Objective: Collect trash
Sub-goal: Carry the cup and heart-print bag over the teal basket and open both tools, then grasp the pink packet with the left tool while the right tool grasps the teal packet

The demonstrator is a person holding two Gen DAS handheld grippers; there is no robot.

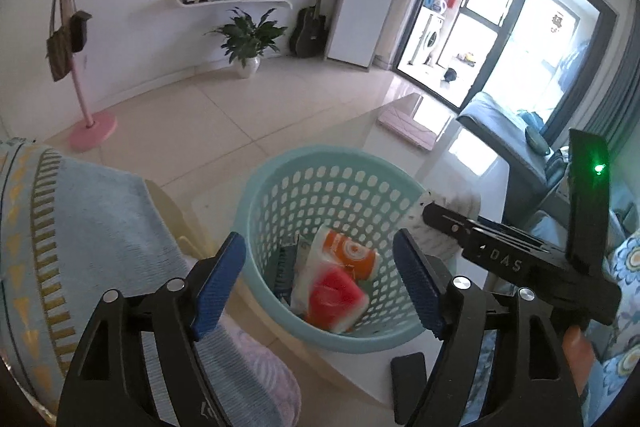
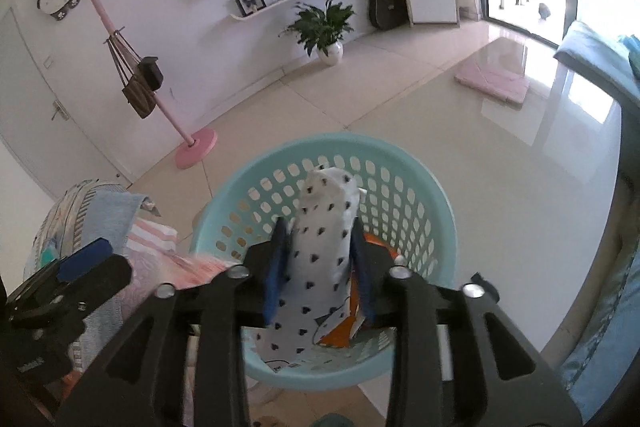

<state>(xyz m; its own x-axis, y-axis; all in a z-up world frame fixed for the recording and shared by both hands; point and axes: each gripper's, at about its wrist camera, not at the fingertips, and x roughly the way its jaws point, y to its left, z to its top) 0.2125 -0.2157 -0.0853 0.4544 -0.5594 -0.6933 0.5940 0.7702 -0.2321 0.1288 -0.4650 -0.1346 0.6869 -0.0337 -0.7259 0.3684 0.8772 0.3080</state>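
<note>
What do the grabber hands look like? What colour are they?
Both the left gripper and the right gripper have black frames with triangular cut-outs, silver round bolts and bumpy blue pads. White "DAS" letters and a green light mark the right one's side.

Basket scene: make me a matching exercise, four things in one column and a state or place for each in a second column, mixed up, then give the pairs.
Things:
1. Left tongs
2. Right tongs
3. Watermelon pack
4. Phone

States or places:
A. On the table beside the basket
B. Shut on a spotted cloth
C. Open, holding nothing
D. Lying inside the basket

Pairs: 1-C, 2-B, 3-D, 4-A
</note>
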